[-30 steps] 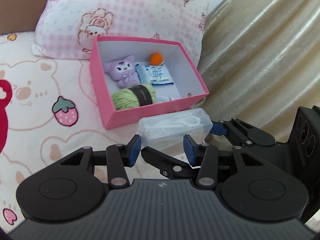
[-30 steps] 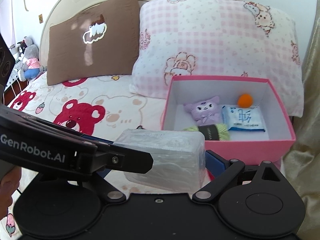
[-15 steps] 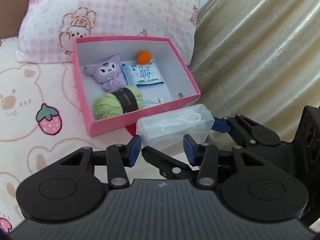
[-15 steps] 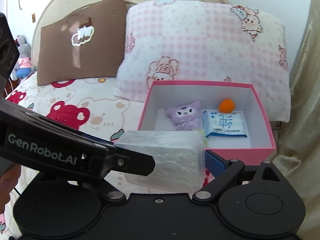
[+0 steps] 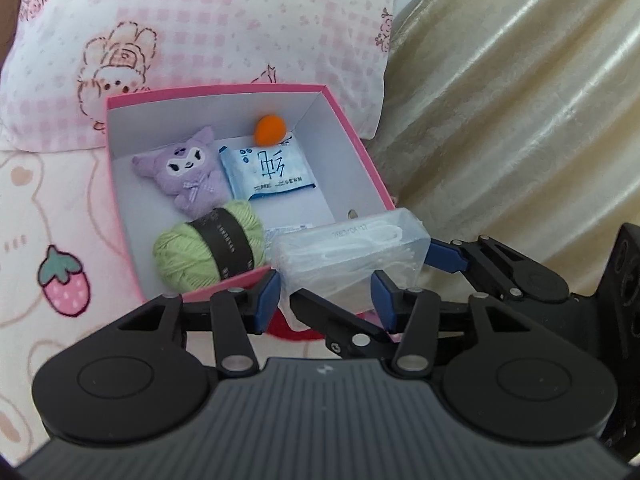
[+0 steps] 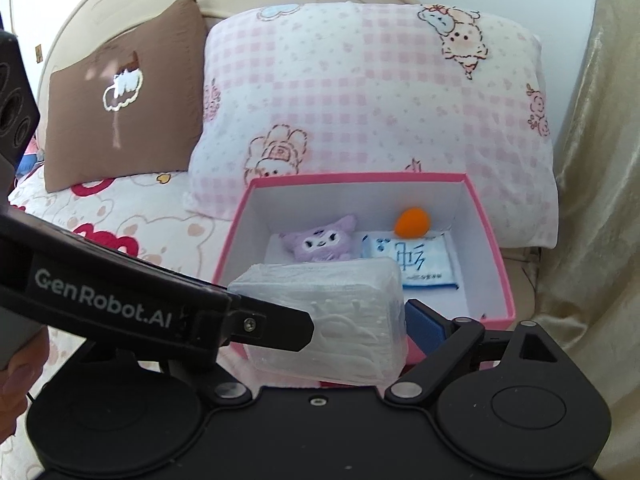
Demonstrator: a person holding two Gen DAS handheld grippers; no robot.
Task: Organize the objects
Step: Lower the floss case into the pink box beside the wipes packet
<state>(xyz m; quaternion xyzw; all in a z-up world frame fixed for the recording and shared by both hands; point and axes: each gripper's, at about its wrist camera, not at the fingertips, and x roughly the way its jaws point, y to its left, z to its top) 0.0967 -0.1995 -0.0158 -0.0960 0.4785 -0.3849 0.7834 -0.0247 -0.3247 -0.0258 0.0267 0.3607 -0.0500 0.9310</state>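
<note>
The left gripper (image 5: 326,300) is matte black, with blue pads on its fingers (image 5: 267,294), silver rivets at the linkage joints and a ribbed grey body. The right gripper (image 6: 360,320) matches; white "GenRobot.AI" lettering and a small screw mark the black finger crossing before it.

Pink box (image 5: 362,152) with white inside, purple plush (image 5: 186,174), green yarn (image 5: 188,256) with black band, orange ball (image 5: 270,130), blue-white packet (image 5: 266,174), pink gingham pillow (image 6: 360,92), brown pillow (image 6: 124,92)

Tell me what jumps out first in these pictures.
The open pink box on the bed, holding a purple plush, green yarn, a blue packet and an orange ball. In front of it, the right gripper holds a clear plastic pack.
</note>
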